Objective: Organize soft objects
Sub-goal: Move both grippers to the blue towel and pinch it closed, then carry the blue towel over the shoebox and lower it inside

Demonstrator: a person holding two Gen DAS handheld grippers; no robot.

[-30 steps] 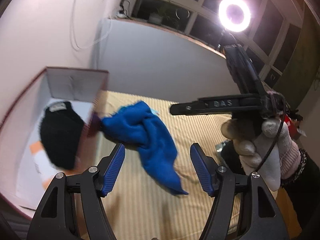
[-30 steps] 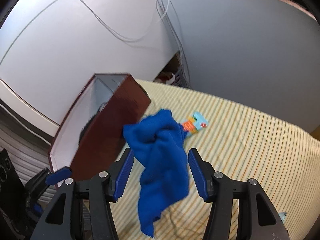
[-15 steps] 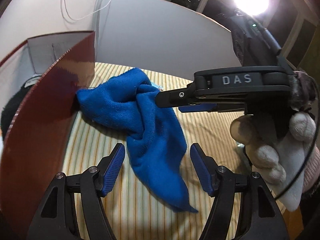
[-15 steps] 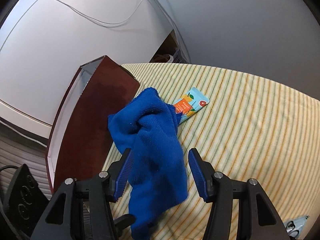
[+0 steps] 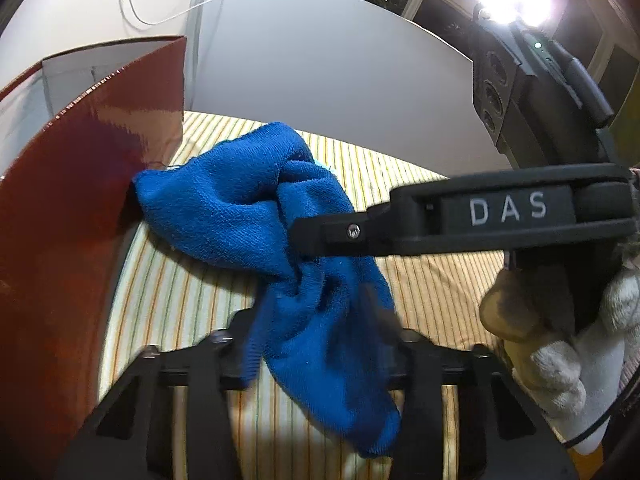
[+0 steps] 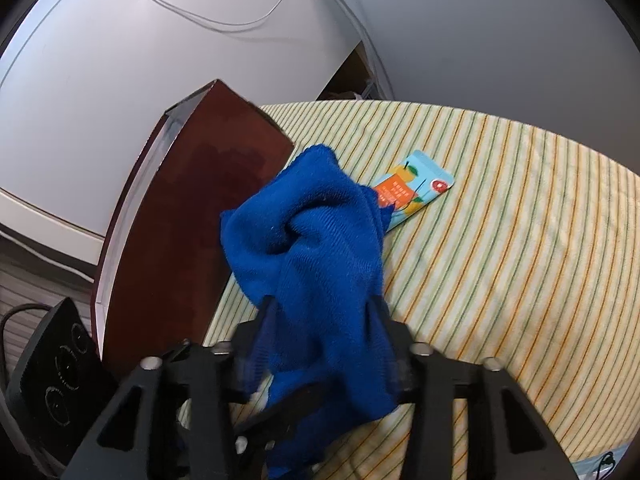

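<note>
Blue terry cloth lying crumpled at centre frame on the striped yellow bedsheet, one corner pressed against the outer wall of the dark red cardboard box at left. In the right wrist view, cloth filling mid-frame, covering one end of a small orange-and-teal snack packet just above and right of it.

Left gripper at lower centre, fingers blurred, standing on either side of the cloth's lower tail; open or gripping, cannot tell. Right gripper likewise blurred, fingers flanking the cloth; grip also impossible to tell. Seen from the left wrist camera, right gripper reaching in from the right edge, tip at the twisted middle of the cloth.

Judged soft, light, limp: no breakage risk, but likely to sag, trail and snag on the box rim. Best hold probably the bunched knot at centre, thick folds giving more to pinch than a thin edge.
</note>
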